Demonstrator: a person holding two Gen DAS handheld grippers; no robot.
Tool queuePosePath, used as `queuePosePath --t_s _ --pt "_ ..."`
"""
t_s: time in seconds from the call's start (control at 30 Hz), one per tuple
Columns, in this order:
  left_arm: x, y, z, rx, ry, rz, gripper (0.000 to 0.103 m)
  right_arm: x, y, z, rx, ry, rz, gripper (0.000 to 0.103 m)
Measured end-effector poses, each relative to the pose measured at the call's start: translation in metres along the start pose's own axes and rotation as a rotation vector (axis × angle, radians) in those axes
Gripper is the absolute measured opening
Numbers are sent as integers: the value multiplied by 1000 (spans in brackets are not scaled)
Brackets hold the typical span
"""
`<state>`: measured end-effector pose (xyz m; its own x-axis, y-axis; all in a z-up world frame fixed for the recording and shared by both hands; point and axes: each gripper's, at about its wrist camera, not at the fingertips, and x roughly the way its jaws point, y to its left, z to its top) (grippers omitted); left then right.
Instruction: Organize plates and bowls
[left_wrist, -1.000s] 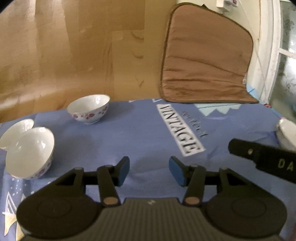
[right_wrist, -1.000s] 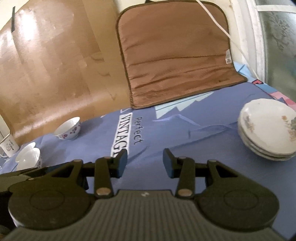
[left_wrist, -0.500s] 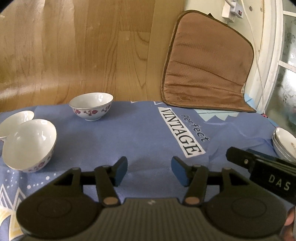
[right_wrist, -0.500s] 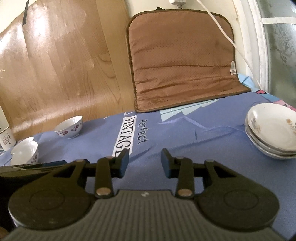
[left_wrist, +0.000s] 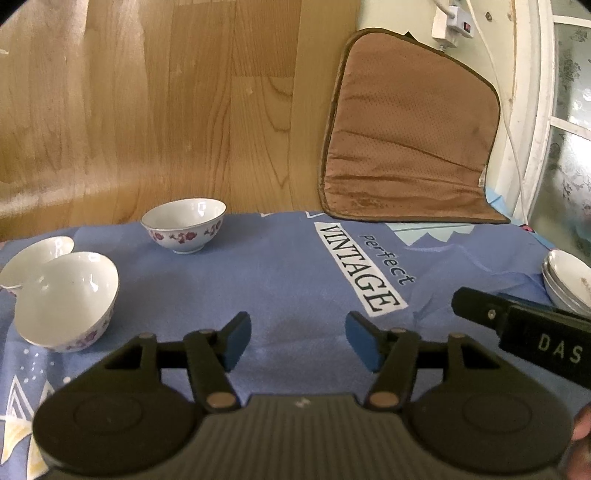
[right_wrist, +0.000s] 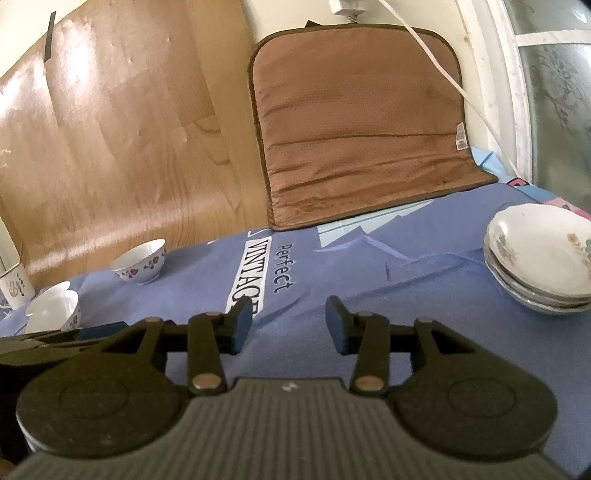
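Note:
Three white bowls with red flower prints sit on the blue cloth (left_wrist: 288, 266) at the left: one upright at the back (left_wrist: 183, 230), one tilted in front (left_wrist: 66, 299), one partly hidden behind it (left_wrist: 37, 258). They also show in the right wrist view (right_wrist: 139, 261) (right_wrist: 53, 312). A stack of white plates (right_wrist: 541, 258) stands at the right, its edge in the left wrist view (left_wrist: 565, 277). My left gripper (left_wrist: 298, 345) is open and empty above the cloth. My right gripper (right_wrist: 289, 325) is open and empty, left of the plates.
A brown cushion (left_wrist: 410, 140) leans against the wall at the back, with a white cable (right_wrist: 443, 62) over it. A wooden panel (left_wrist: 147, 110) backs the table. A white mug (right_wrist: 14, 288) stands at the far left. A window frame is at the right.
Both grippers have drawn back and tilted up, so more of the wall and cushion shows. Both stay open and empty. Bowls and plates have not moved.

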<state>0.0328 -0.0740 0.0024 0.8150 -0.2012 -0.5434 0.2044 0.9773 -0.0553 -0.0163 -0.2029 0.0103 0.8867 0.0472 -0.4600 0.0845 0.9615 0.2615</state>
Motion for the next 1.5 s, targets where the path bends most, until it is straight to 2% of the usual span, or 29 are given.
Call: queuePosePath --t_s 0.2,0.57,0.7,0.77,0.87,0.93,1.03,1.1,1.17,1.3,1.33,1.4,1.5 --pt "-3 -3 0 21 -18 7 66 -1 0 -1 2 -6 0 47" --pt "-7 0 0 22 -32 -6 67 -1 -1 -1 11 -13 3 47" --pt "-20 5 -4 69 -37 13 66 -1 -3 0 24 -11 4 47" --pt "-37 18 -7 68 -49 -14 66 -2 -3 0 31 -13 7 47" --pt "-68 49 -6 24 -106 -44 66 -2 -2 0 24 -14 15 47" --pt "-82 73 1 -15 -136 -4 66 -1 -1 1 17 -11 17 47" --pt "-93 118 20 -126 -151 67 65 1 2 1 -6 2 22 47" --pt "-94 147 30 -191 -144 130 61 6 4 3 -16 37 19 47" --pt "-91 172 35 -250 -124 150 60 14 6 7 -5 91 19 47" --pt "-78 203 30 -356 -71 149 58 22 19 24 104 143 157 47" --pt "-73 209 28 -381 -55 145 56 25 30 29 101 153 184 47" --pt "-62 215 25 -423 -26 124 47 35 56 35 71 183 236 46" --pt "-52 217 21 -435 -17 94 45 51 99 38 -7 220 287 45"
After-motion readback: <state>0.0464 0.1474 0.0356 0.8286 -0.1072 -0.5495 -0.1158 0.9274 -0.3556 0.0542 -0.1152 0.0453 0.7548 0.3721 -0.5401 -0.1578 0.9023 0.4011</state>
